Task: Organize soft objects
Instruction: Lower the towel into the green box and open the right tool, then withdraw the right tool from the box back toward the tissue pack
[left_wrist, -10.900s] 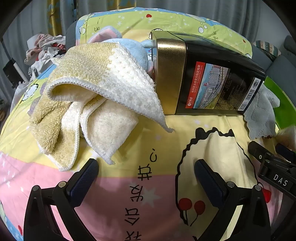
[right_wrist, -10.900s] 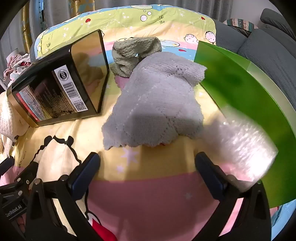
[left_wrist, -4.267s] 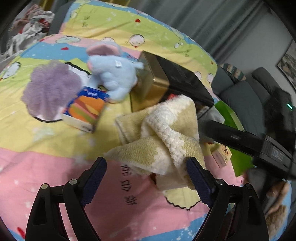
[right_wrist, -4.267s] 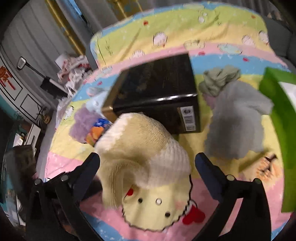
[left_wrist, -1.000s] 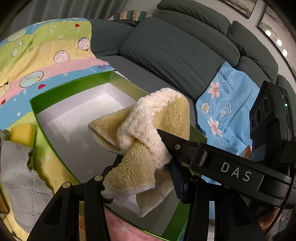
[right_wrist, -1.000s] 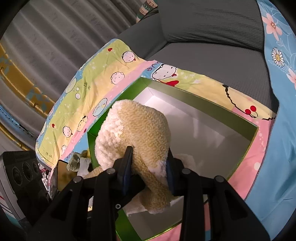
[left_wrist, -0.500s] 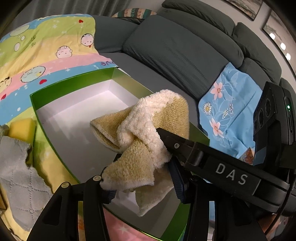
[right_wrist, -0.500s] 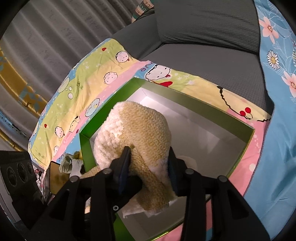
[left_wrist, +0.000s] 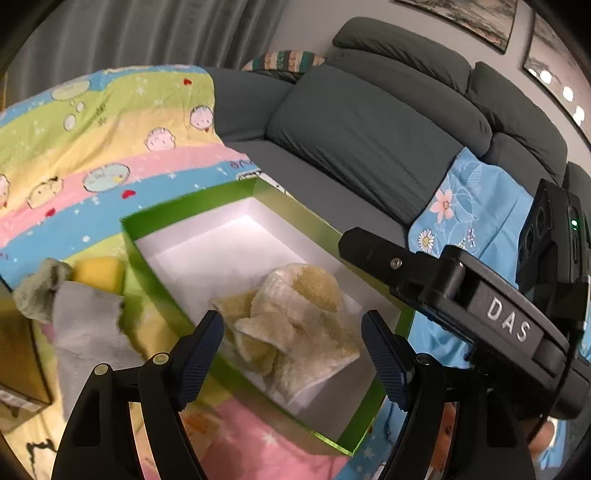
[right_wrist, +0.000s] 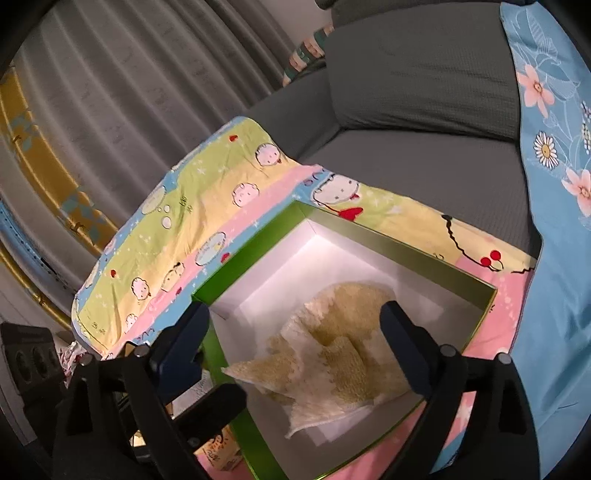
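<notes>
Yellow-and-cream towel (left_wrist: 295, 325) is lying crumpled on the white floor of the green box (left_wrist: 192, 206), directly below and between the fingers of both tools, touched by neither. Left gripper (left_wrist: 293, 356) is being held above the box with fingers spread wide, nothing clamped. Right gripper (right_wrist: 295, 343) is likewise being held spread apart over the towel (right_wrist: 332, 354), nothing clamped. Grey cloth (left_wrist: 88, 332) is lying outside the box wall, left of the left gripper, on the cartoon-print blanket (left_wrist: 110, 122). Grey sofa (left_wrist: 369, 122) is sitting beyond the box.
</notes>
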